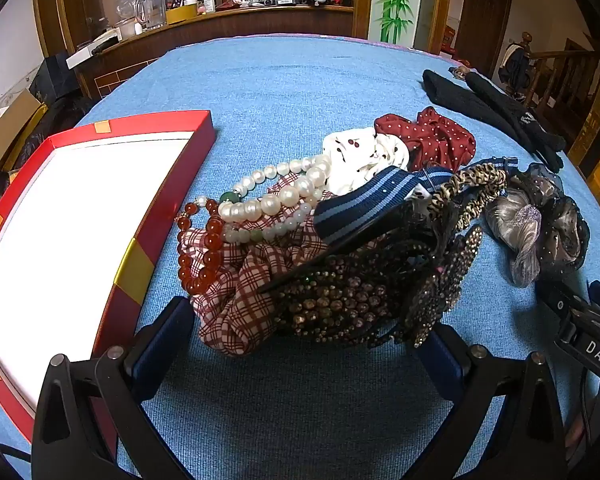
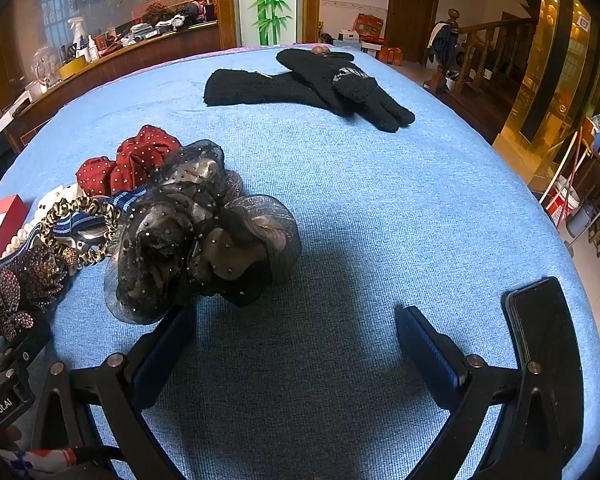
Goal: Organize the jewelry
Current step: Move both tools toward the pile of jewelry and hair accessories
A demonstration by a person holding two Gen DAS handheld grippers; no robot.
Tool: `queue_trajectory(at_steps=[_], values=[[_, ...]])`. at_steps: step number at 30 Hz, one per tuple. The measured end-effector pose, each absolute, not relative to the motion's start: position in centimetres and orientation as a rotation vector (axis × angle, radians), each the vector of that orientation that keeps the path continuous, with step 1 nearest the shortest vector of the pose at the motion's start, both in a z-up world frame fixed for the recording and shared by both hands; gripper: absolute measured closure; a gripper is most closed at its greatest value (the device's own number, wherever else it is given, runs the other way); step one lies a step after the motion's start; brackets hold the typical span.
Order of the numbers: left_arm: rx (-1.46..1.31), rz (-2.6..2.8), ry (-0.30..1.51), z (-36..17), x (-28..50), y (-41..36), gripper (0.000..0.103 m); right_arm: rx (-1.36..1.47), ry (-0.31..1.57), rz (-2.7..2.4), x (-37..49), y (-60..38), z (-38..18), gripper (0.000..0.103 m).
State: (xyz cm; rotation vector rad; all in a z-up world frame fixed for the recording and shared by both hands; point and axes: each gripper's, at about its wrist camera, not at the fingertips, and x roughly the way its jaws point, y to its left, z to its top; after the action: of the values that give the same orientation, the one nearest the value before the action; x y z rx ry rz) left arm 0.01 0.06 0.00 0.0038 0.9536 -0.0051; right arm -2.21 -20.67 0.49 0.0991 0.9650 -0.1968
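Red tray (image 1: pixel 168 208) sits just beside jewelry pile (image 1: pixel 320 248), prob. to receive pieces; left gripper (image 1: pixel 304 344) & right gripper (image 2: pixel 296 340) both gaping, nothing held.

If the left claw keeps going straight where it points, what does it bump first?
Probably the pile right ahead: the left claw, open, would likely meet the red plaid scrunchie and the beaded hair clip first. Which of the two is hard to tell.

Both wrist cams are tilting down over the blue table (image 1: pixel 300 92), close in; both are catching the black mesh scrunchie (image 2: pixel 204 232).
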Motion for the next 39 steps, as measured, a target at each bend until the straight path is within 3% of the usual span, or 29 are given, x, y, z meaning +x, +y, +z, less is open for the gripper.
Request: queue_trajectory(at_steps=[11,19,26,30,39], values=[[0.019,-0.049,0.934,1.4,-1.4,0.3,0.000,0.088,0.985,-0.204,-3.1,-21.2,1.1,0.000],[0.069,-0.029,0.606,7.7,-10.5,0.5,0.000,0.282,0.715,-0.183,-12.3,-23.4,6.6,0.000],[-0.005,-0.031,0.378,13.2,-18.2,4.7,0.000,0.120,0.338,-0.250,-20.6,-19.7,13.4,0.000],[-0.022,-0.011,0.439,12.2,-17.5,5.6,0.000,0.093,0.528,-0.179,-17.5,-18.6,11.3,0.000],[0.028,-0.019,0.615,7.3,-15.2,3.9,0.000,0.031,0.667,-0.058,-17.6,-15.5,7.9,0.000]])
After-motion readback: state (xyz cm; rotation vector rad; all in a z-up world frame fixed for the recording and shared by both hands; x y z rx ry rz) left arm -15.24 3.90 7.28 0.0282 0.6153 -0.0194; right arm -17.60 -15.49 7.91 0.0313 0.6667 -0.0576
